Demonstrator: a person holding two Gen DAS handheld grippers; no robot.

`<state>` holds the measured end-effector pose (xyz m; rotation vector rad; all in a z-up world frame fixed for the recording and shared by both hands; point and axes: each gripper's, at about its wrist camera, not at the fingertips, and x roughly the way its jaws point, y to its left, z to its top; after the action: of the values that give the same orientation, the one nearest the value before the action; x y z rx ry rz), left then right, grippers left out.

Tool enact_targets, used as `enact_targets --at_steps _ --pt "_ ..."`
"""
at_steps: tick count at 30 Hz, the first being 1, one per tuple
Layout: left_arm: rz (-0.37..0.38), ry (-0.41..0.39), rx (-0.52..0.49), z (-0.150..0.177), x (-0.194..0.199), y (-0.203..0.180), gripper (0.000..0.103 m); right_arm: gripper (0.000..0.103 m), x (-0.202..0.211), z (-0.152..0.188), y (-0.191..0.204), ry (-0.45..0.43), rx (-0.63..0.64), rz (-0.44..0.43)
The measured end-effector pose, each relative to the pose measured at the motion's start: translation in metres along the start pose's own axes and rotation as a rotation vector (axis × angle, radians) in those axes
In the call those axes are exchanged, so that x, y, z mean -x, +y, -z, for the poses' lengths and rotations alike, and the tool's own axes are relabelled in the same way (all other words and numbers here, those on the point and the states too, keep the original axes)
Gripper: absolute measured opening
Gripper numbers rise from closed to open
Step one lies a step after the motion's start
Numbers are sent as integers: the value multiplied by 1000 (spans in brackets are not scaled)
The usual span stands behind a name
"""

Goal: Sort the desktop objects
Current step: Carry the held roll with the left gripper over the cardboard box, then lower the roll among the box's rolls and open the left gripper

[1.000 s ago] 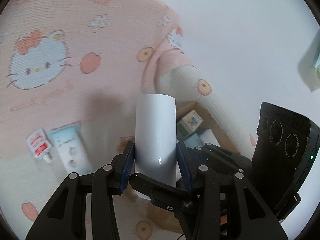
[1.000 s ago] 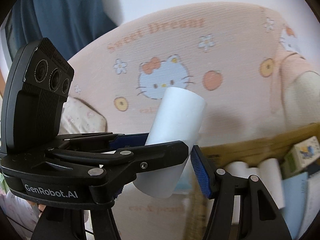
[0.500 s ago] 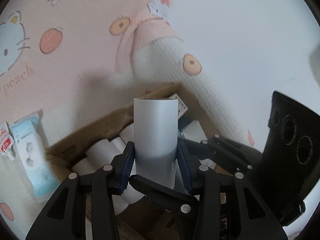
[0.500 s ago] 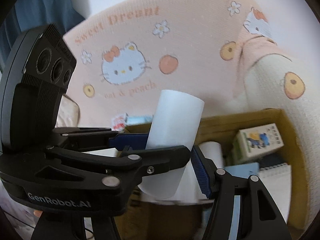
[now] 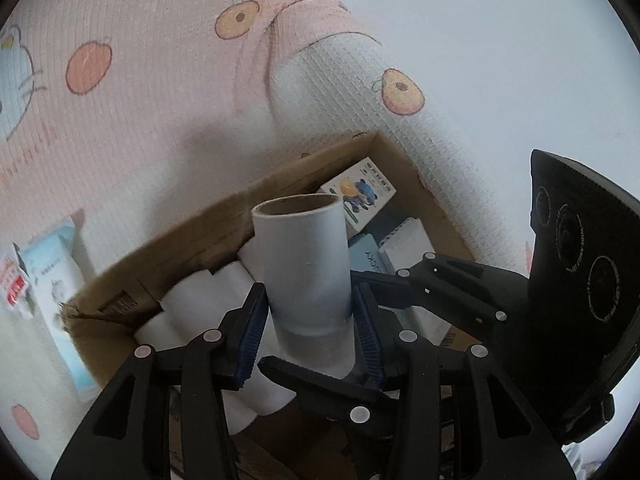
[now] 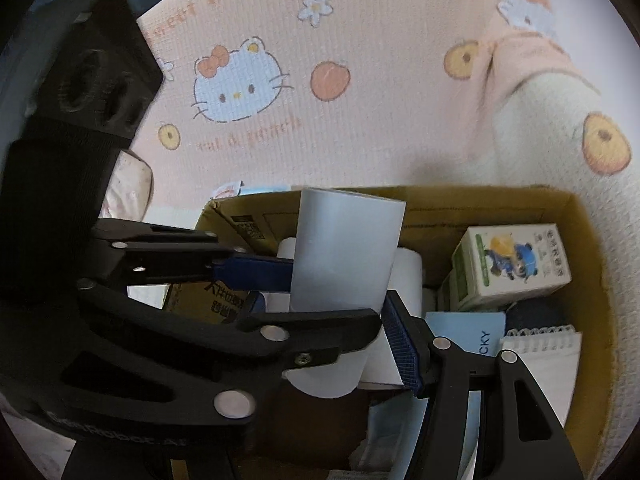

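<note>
Above box point(image 5: 192, 240), both tools seemingly angled down

Upright white roll point(image 5: 306, 268) above carton point(image 5: 200, 236)

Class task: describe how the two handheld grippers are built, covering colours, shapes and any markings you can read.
Both the left gripper and right gripper have black plastic frames with silver rivets and ribbed blue fingers. A black three-lens camera block is mounted on each. The right frame carries blurred white lettering.

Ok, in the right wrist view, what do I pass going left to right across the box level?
Other gripper → held white roll → cartoon carton → cardboard box's right wall.
</note>
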<state>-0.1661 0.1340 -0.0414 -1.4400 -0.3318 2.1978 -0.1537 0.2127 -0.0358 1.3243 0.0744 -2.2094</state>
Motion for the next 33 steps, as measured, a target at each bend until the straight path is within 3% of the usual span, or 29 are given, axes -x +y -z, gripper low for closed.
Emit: enact_targets --at_steps 7,13,21,23,25,30,33 --pt "6 9 7 4 2 2 47 58 4 -2 0 -15 14 -17" --pt "77 43 108 4 -4 14 47 58 7 4 -7 -5 -22 -16" --pt "-46 -52 40 1 7 11 47 58 0 4 -19 -16 -73 -103" --pt "-62 -59 34 0 7 11 26 58 -5 2 -20 -4 -76 -107" --pt "-61 -51 28 -2 3 12 19 58 -11 1 -21 11 -93 -111" --pt "-96 -28 12 -2 -10 17 18 53 -19 2 -17 22 -78 -54" --pt "-164 -36 -41 -1 -10 13 18 53 -22 2 -14 42 -65 -27"
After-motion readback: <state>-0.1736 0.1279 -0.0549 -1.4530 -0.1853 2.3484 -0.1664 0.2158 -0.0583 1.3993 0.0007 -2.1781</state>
